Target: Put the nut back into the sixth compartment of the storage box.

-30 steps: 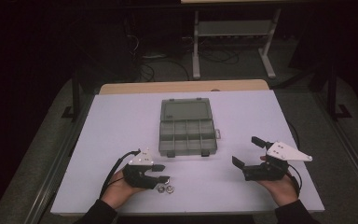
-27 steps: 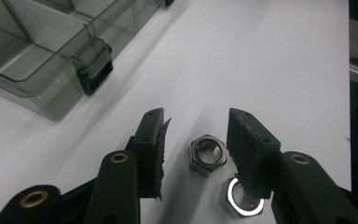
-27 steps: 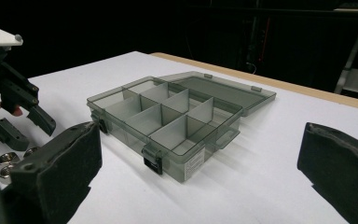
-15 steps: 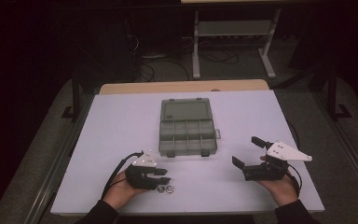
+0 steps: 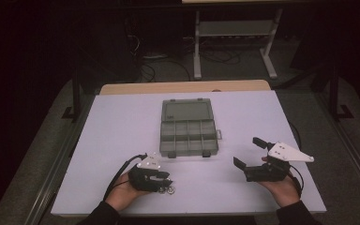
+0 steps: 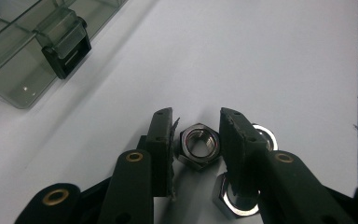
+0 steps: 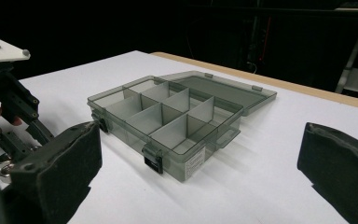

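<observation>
A steel hex nut [image 6: 198,144] lies on the white table between the two black jaws of my left gripper [image 6: 196,128]. The jaws have just been closing, and both pads now touch its sides. Two more nuts lie right beside it, one behind the right jaw [image 6: 266,134] and one under it [image 6: 230,201]. In the high view the left gripper [image 5: 165,180] is low at the front left, with the nuts [image 5: 169,190] at its tip. My right gripper [image 5: 249,152] is held at the front right, jaws wide open with nothing between them.
A smoky grey compartment box [image 5: 190,129] sits mid-table with its lid folded back flat and its compartments bare [image 7: 168,116]. Its latched front corner [image 6: 65,53] is close to the left gripper. The table's front edge [image 5: 192,213] runs just below both hands.
The left gripper's jaws have narrowed around the nut while the hand shifted only slightly. The right gripper and the box have stayed put.
</observation>
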Action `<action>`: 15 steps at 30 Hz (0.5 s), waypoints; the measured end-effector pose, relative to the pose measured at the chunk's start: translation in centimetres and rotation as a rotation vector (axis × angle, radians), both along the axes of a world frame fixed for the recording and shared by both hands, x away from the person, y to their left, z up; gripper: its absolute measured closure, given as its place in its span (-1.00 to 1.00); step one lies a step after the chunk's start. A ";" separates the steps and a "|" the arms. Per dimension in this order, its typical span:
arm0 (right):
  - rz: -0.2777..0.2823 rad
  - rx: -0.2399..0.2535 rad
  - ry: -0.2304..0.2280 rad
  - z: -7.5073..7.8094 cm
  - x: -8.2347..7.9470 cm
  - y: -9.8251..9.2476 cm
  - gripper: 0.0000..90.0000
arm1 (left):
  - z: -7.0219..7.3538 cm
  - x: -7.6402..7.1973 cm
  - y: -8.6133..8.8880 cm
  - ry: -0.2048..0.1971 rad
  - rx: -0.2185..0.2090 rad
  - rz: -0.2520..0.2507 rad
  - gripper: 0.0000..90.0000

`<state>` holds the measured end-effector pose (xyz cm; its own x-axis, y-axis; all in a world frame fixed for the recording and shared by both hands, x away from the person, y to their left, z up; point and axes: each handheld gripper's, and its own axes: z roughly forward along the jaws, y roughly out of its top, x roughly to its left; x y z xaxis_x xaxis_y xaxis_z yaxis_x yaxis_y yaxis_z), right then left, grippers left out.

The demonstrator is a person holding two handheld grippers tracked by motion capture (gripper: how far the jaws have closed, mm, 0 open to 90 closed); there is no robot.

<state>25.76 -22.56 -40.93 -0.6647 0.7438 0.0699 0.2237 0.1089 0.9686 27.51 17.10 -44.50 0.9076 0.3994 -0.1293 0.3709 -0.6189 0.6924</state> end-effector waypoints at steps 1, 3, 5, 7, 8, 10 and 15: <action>0.001 -0.006 -0.003 0.0 0.0 0.0 -1.00 | 0.0 0.0 0.0 -0.002 0.002 0.001 0.47; 0.001 -0.004 -0.004 0.0 0.0 -0.1 -1.00 | 0.0 0.0 0.0 -0.003 0.006 0.001 0.48; 0.001 -0.003 -0.001 0.0 0.0 0.0 -1.00 | 0.0 0.0 0.0 -0.005 0.008 0.003 0.51; 0.002 -0.003 -0.002 0.0 0.0 0.0 -1.00 | 0.0 0.0 0.0 -0.007 0.011 0.003 0.52; 0.002 -0.003 -0.001 0.0 0.0 0.0 -1.00 | 0.0 0.0 0.0 -0.007 0.010 0.004 0.52; 0.002 -0.004 -0.002 0.0 0.0 0.0 -1.00 | 0.0 0.0 0.0 -0.007 0.011 0.005 0.53; 0.002 0.002 0.002 0.0 0.0 0.0 -1.00 | 0.0 0.1 0.0 -0.001 0.005 0.007 0.54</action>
